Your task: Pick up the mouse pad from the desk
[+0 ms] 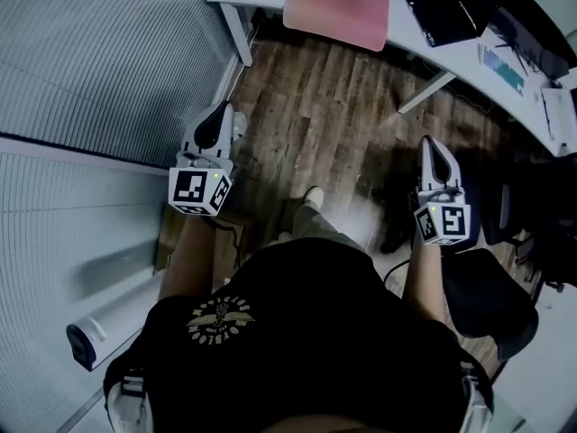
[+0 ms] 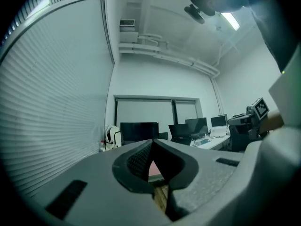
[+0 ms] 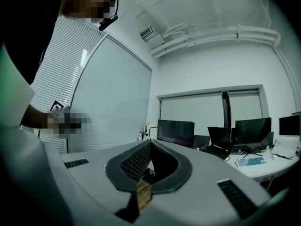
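A pink mouse pad (image 1: 335, 9) lies on the white desk (image 1: 410, 50) at the top of the head view, hanging a little over its near edge. Both grippers are held level over the wooden floor, well short of the desk. My left gripper (image 1: 216, 117) is shut and empty. In the left gripper view its jaws (image 2: 153, 143) meet at the tip, and a sliver of the pink pad (image 2: 154, 171) shows through the gap behind them. My right gripper (image 1: 432, 148) is also shut with nothing in it, its jaws (image 3: 150, 143) closed in the right gripper view.
A black laptop (image 1: 446, 12) and a keyboard (image 1: 501, 67) lie on the desk right of the pad. A black chair (image 1: 491, 300) stands at my right. A blind-covered partition (image 1: 90, 61) runs along the left, with a cardboard box (image 1: 178, 234) at its foot. Monitors (image 2: 138, 132) stand ahead.
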`<state>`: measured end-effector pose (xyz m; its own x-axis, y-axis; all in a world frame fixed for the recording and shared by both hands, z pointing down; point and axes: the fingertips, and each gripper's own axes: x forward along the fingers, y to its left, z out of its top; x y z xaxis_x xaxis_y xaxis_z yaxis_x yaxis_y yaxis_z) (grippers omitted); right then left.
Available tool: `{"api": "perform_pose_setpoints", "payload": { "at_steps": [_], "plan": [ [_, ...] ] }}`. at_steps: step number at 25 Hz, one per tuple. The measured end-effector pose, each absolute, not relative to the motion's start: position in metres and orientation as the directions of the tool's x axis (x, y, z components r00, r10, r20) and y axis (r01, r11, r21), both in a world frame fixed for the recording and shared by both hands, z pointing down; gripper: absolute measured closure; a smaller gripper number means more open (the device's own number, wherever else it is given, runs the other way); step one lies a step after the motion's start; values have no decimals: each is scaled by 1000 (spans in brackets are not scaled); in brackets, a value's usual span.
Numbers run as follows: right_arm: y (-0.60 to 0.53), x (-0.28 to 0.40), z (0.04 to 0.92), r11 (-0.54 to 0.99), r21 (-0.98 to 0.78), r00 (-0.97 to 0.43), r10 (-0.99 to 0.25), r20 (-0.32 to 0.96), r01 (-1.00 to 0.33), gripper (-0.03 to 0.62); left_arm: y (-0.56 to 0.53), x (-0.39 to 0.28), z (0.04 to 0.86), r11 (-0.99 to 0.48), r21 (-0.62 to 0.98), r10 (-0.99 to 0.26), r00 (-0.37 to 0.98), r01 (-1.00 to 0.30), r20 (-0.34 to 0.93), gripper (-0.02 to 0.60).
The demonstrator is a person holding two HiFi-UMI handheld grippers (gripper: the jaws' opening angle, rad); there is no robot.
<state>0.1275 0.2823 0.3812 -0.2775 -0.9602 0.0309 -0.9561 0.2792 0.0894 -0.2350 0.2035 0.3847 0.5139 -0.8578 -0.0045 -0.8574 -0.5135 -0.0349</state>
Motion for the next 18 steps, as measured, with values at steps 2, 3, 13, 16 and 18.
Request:
{"api": "perform_pose_setpoints", "payload": {
  "at_steps": [2,3,13,16,18],
  "plan": [
    [262,133,386,284,78,-282,-959,36,-956,594,184,-228,384,-517,-52,-855,518,-854,0,574],
    [252,134,387,288,73,-286,-958,37,-955,594,174,-224,384,-513,-61,-858,513,-856,10,574],
    [173,182,386,282,32,-282,-959,19,-959,594,82,-188,372,-493,-76,-870,492,-867,27,574],
    [157,201,381,280,21,-280,-960,2,-960,594,65,-173,361,-487,-94,-873,488,-868,11,574],
    [149,210,380,288,20,-288,-958,0,-957,594,57,-165,357,-479,-95,-877,481,-873,1,574]
  ]
}}
